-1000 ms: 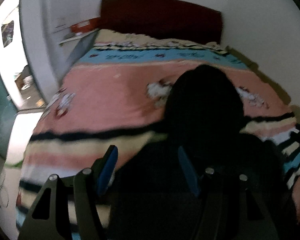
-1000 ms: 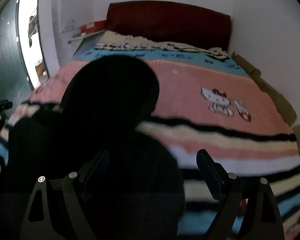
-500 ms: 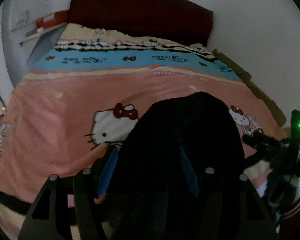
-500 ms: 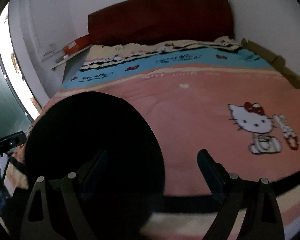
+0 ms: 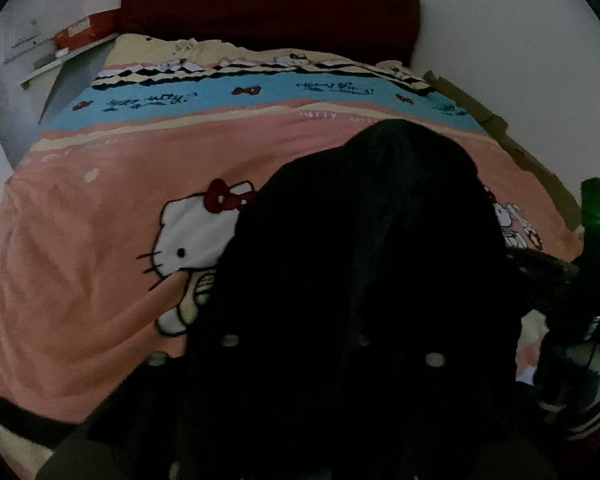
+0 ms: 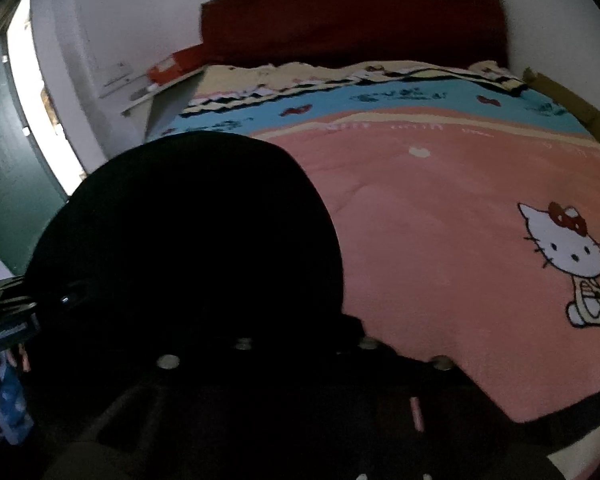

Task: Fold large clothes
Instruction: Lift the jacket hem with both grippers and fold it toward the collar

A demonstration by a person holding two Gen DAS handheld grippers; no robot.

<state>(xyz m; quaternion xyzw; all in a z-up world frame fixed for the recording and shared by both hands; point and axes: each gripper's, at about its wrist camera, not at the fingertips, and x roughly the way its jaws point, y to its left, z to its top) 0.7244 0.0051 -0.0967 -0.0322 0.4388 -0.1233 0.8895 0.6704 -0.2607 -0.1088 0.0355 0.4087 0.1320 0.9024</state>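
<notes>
Black garment bulging, rounded, over pink blanket

Bedspread: pink, cat cartoon print, blue band near my far end.
Headboard: dark red, against white wall.
Red box: on shelf left of headboard.

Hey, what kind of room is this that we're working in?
Most likely a bedroom in a home. A bed with a dark red headboard fills the view, covered by a pink cartoon-cat blanket, and a black garment is spread on it for folding.
</notes>
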